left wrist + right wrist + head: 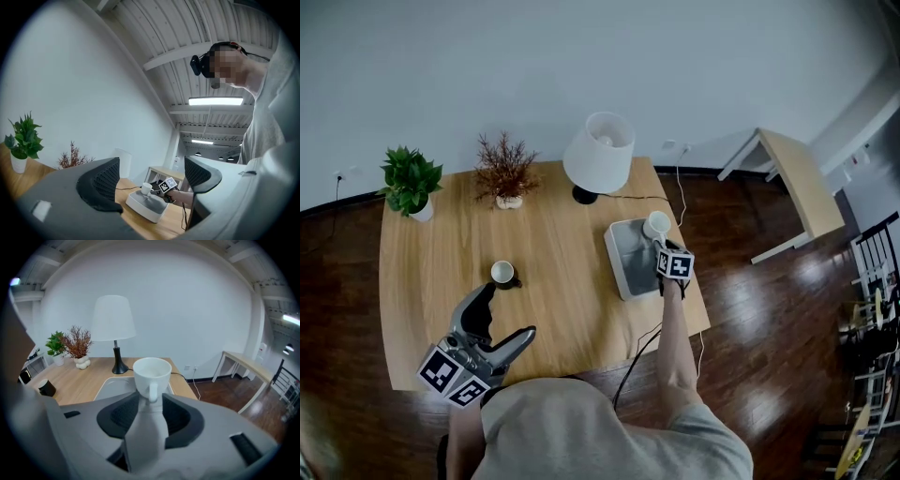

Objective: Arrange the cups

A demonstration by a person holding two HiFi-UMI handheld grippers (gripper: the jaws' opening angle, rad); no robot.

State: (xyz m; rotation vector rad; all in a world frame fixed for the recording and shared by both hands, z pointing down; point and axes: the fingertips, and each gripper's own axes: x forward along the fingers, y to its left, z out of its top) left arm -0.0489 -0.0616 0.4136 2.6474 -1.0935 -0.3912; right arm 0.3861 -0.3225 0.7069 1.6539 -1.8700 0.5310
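Your right tongs (150, 401) are standing open around the cup (151, 372) handle, at the tray (108, 389); your left tongs (151, 177) are hanging open, empty.

A plain white wall (581, 56) fills the top of the head view. Below it, a dark glossy wooden floor (769, 356) surrounds a light wooden rectangular table (553, 328) at centre. A smaller pale wooden side table on white legs (802, 178) stands at upper right. In the left gripper view, a white ribbed ceiling (154, 28) carries lit strip lights (215, 101) at right.
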